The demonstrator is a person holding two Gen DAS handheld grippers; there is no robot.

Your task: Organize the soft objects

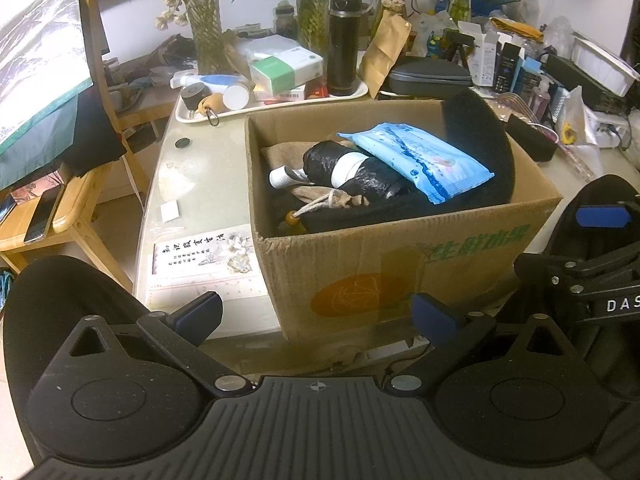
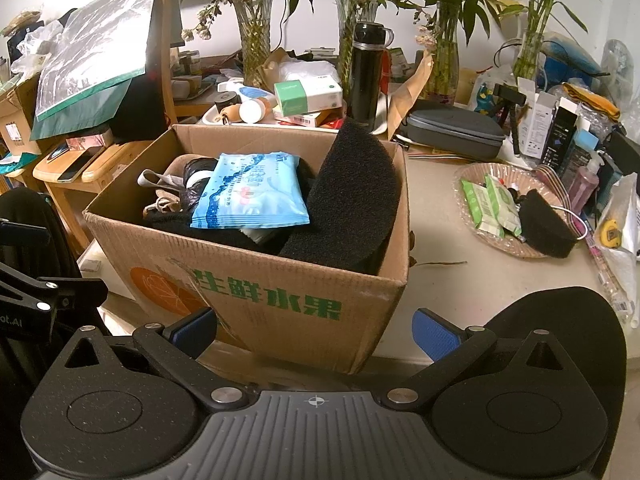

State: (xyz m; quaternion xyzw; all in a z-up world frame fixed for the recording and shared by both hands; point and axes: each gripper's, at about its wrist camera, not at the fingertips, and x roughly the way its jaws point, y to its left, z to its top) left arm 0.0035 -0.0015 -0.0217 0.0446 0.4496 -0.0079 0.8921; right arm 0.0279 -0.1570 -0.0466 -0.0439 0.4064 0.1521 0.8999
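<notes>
An open brown cardboard box [image 1: 400, 248] [image 2: 256, 280] with green printed characters on its side fills the middle of both views and stands on a pale tabletop [image 1: 200, 168] [image 2: 432, 216]. On top of its contents lies a light-blue soft plastic pack of wipes [image 1: 416, 160] [image 2: 252, 192], tilted, resting partly on a black wrapped roll with a white band [image 1: 352, 172]. Under and beside the roll sits a tan burlap drawstring pouch [image 1: 320, 200] [image 2: 164, 200]. A large black foam pad [image 1: 480, 140] [image 2: 352, 196] leans upright against the box's inner wall, at the right of the box in both views.

In the right wrist view, to the right of the box, a shallow ribbed glass dish [image 2: 480, 176] holds green-and-white sachets [image 2: 488, 204] and a smaller black foam block [image 2: 548, 228] at its right edge.

The left gripper [image 1: 318, 316] hovers at the bottom of its frame, in front of the box's near side, its blue-padded fingers spread wide with nothing between them. The right gripper [image 2: 316, 332] likewise sits low in its frame before the box's near wall, fingers spread and empty.

Behind the box, a white tray [image 1: 280, 104] [image 2: 212, 118] carries a green-and-white carton [image 1: 286, 72] [image 2: 308, 96] and a tall black flask [image 1: 342, 44] [image 2: 366, 76]. A grey zipped case [image 1: 432, 76] [image 2: 456, 132] lies right of the tray. Glass vases of green bamboo [image 1: 204, 20] [image 2: 254, 40] line the top of the frames. A wooden chair [image 1: 60, 200] [image 2: 100, 164] stands at left.
</notes>
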